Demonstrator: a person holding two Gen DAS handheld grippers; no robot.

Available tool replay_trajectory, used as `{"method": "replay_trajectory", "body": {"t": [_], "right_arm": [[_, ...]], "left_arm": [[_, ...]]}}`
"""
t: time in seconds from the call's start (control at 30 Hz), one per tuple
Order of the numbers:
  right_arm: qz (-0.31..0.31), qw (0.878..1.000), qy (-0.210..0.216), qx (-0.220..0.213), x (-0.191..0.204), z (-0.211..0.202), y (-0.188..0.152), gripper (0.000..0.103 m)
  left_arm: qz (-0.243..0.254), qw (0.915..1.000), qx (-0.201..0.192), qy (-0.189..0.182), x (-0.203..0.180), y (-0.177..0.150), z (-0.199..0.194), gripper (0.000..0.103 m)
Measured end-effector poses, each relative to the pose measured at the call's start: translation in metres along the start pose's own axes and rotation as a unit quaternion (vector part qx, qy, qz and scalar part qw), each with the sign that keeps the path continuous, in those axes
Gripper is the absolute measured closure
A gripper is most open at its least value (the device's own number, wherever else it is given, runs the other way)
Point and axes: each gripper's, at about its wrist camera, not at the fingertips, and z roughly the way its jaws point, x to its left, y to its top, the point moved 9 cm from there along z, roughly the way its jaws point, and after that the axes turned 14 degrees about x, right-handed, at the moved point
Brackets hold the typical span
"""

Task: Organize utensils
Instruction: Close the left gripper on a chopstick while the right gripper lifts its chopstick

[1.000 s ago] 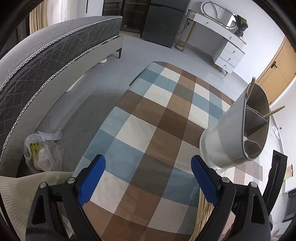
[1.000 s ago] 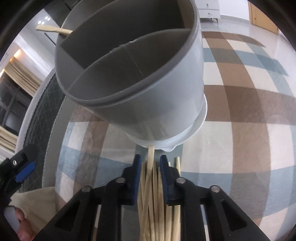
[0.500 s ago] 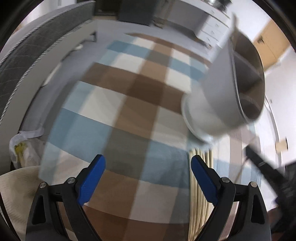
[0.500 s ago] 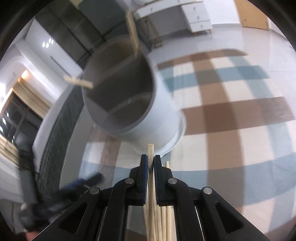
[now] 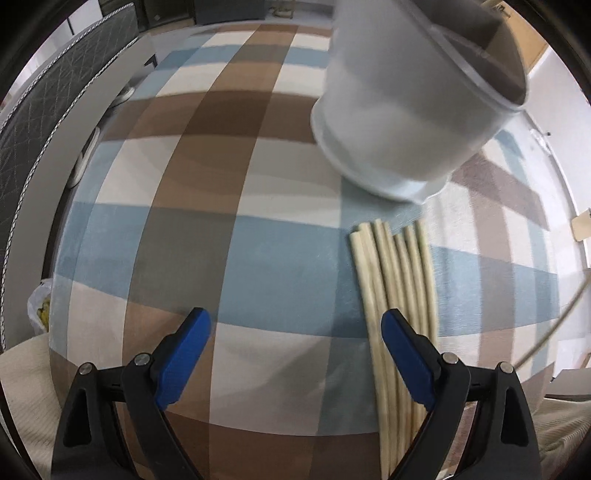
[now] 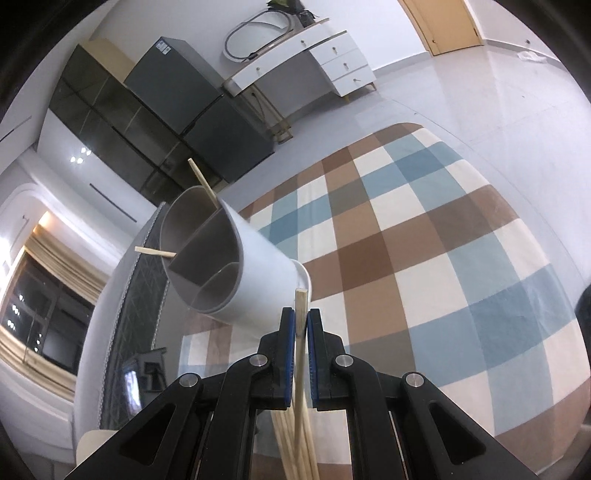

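Since 1 s ago: right hand-held gripper [image 6: 301,325] up off the rug w/ one chopstick [image 6: 301,354], jaws just closed from a loose gap around the pile to pinched tight on that single stick; left hand-held gripper [image 5: 295,332] swung lower over the rug, chopstick pile now in its view

Checked rug [image 6: 424,240], brown/blue/cream squares, spread on grey floor [image 6: 461,92], fills most of both views. Bed [image 5: 44,122] w/ quilted dark mattress along rug's left edge in left wrist view. Dark cabinets [image 6: 147,122] and white dresser [image 6: 332,55] on far wall, wooden door [image 6: 443,22] beyond

Grey utensil holder [image 6: 236,266], round, partitioned inside, standing on rug; two chopsticks [image 6: 201,177] already poking out of back compartment. Same holder [image 5: 406,110] upper right in left wrist view, blurred

Chopstick pile [image 5: 395,280] flat on rug just in front of holder, sticks side by side, touching. Right-hand pad of left gripper over the pile's near part; contact: can't tell. Left jaws wide apart, nothing between pads

Held chopstick roughly upright betw blue pads [image 6: 290,350], tip just above them, near holder's base
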Motion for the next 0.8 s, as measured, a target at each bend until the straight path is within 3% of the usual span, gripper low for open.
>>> {"method": "replay_trajectory", "body": {"t": [0.4, 0.8], "right_arm": [[0.001, 1.000, 0.008, -0.014, 0.002, -0.011, 0.006, 0.097], [-0.001, 1.000, 0.007, -0.021, 0.003, -0.013, 0.011, 0.097]], "left_arm": [[0.005, 0.9998, 0.007, 0.018, 0.001, -0.006, 0.000, 0.012], [0.006, 0.9991, 0.013, 0.039, -0.001, 0.018, 0.006, 0.012]]}}
